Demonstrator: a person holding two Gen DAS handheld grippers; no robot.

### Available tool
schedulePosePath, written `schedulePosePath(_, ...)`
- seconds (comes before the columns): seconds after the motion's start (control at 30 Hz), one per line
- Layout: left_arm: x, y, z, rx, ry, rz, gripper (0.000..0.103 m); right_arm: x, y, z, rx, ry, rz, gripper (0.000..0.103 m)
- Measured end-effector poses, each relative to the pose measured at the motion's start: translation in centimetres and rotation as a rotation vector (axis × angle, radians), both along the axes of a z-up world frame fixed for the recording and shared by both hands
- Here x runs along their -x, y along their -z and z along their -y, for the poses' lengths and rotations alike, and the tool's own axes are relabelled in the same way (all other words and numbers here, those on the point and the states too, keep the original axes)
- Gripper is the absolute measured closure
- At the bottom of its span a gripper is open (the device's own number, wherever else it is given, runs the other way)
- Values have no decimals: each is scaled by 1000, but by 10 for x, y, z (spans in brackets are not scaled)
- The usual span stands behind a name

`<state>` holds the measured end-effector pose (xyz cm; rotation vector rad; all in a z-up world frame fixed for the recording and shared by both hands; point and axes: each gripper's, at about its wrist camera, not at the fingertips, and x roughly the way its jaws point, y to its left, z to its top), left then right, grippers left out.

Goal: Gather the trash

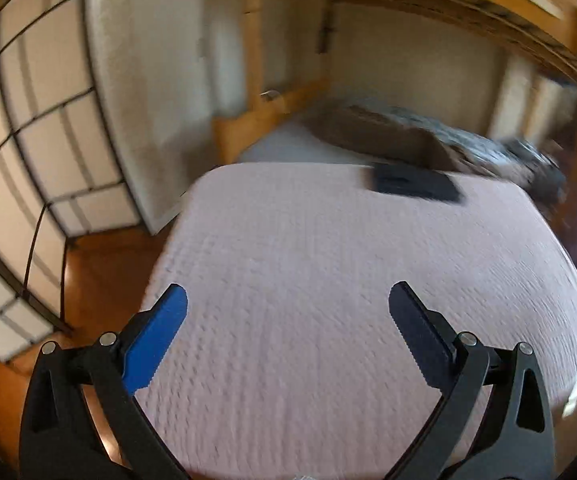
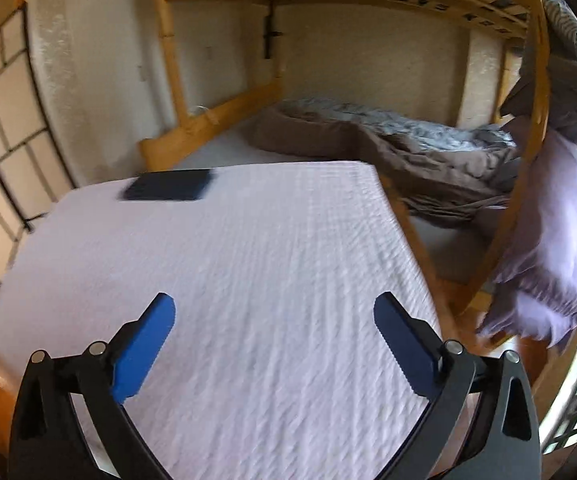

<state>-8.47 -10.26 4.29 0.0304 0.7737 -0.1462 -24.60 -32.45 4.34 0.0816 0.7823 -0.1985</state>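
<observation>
A table under a pale pink textured cloth fills both wrist views. On its far edge lies a flat dark blue object, blurred, its nature unclear. My left gripper hovers over the near part of the cloth, open, with nothing between its blue pads. The right gripper also stands open and empty above the cloth. No trash item is clearly visible in either view.
Behind the table is a wooden bunk bed with rumpled brown and grey bedding. A lilac cloth hangs from the bed frame at right. A paper screen with a dark grid stands left. Wooden floor lies beside the table.
</observation>
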Motion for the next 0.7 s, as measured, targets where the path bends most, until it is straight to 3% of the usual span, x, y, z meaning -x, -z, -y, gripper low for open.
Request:
schedulePosePath(0.1,-40,21,-11,60,-103,-53,1,-38,26,20,6,45,-59,5)
schedulePosePath(0.2,-63,43,-17,67,-153,-89,1,-57,50,38,-13,69,-110,5)
schedulePosePath(0.43,-88,70,-22,1,-151,-136,1,-83,74,68,46,94,-142,5)
schedulePosePath(0.53,-100,83,-28,-9,-170,-195,1,-88,83,79,16,97,-186,4)
schedulePosePath(0.7,-97,84,-28,-31,-186,-190,1,-85,84,82,10,113,-184,4)
